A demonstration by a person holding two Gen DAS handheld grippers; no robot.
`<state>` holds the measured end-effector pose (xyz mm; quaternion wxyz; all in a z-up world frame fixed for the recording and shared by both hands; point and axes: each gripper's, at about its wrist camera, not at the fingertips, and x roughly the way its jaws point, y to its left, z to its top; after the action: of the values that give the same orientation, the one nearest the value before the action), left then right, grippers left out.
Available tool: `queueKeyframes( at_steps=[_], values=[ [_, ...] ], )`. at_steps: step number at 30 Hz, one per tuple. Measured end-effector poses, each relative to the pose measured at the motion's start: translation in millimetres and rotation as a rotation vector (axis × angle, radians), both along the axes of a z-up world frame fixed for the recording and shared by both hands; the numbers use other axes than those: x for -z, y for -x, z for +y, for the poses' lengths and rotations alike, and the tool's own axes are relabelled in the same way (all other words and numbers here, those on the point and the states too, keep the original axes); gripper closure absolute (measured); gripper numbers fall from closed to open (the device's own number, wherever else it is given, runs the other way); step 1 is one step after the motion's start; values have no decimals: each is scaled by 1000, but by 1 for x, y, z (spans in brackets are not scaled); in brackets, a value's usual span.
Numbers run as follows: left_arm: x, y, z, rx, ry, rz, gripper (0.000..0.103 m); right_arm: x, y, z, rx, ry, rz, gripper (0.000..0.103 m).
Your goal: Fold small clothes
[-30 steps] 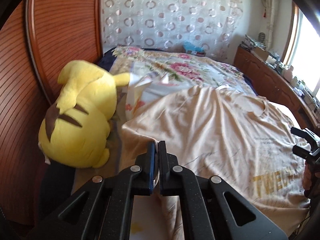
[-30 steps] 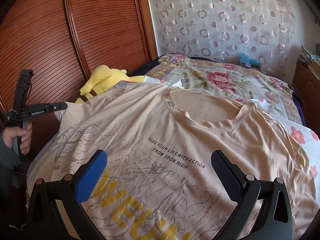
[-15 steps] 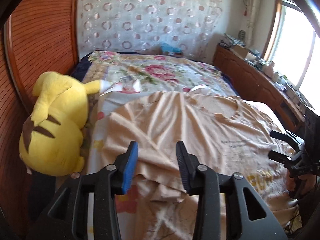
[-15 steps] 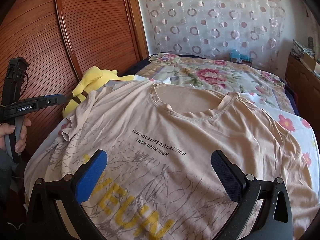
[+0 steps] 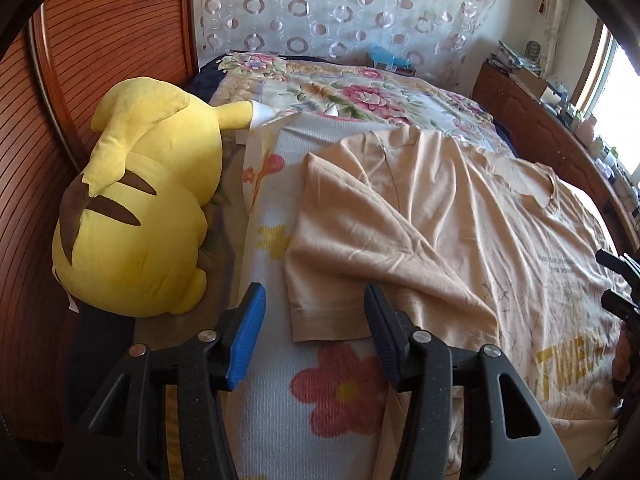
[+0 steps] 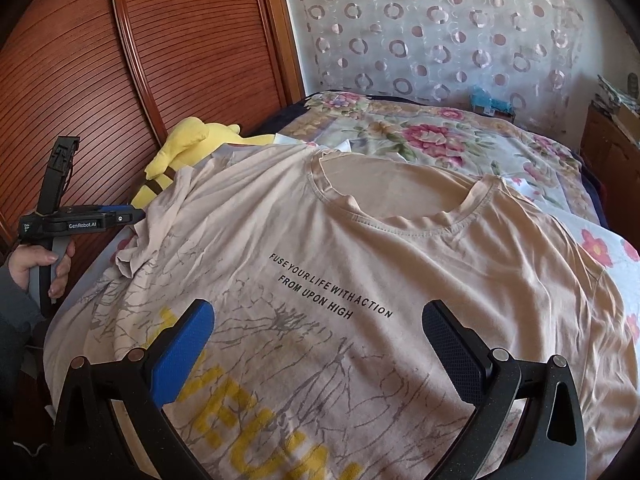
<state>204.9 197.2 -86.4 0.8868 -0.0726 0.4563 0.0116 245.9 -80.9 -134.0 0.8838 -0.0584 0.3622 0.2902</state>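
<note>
Bed (image 5: pixel 360 92) with floral quilt filled the room between a slatted wooden wardrobe (image 5: pixel 112 40) and a circle-patterned curtain (image 6: pixel 440 32). Beige T-shirt (image 6: pixel 360 260) lay face up across the bed, its sleeve (image 5: pixel 340 240) flat by a yellow plush toy (image 5: pixel 136 216). Left gripper (image 5: pixel 312 332) had just opened; jaws apart over the sleeve hem, gripping nothing. Right gripper (image 6: pixel 320 356) wide apart above the shirt's print, empty.
</note>
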Motion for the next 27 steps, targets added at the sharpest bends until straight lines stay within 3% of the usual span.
queueKeyframes(
  at_steps=[4,6,7,11,17,27],
  values=[
    [3,-1,-5,26,-33,7,72,2,-7,1,-10,17,11,0],
    [2,-1,-6,46,-19,6,93,4,-10,2,-12,18,16,0],
    [0,-2,-7,53,-14,5,98,5,-11,3,-13,17,19,0],
    [-23,-6,-18,85,11,-51,98,6,-12,3,-15,13,24,0],
    [-72,-34,-57,209,23,-141,98,4,-9,-3,-4,3,14,0],
    [-84,-60,-102,347,38,-135,97,0,-1,-21,37,-17,2,0]
  ],
)
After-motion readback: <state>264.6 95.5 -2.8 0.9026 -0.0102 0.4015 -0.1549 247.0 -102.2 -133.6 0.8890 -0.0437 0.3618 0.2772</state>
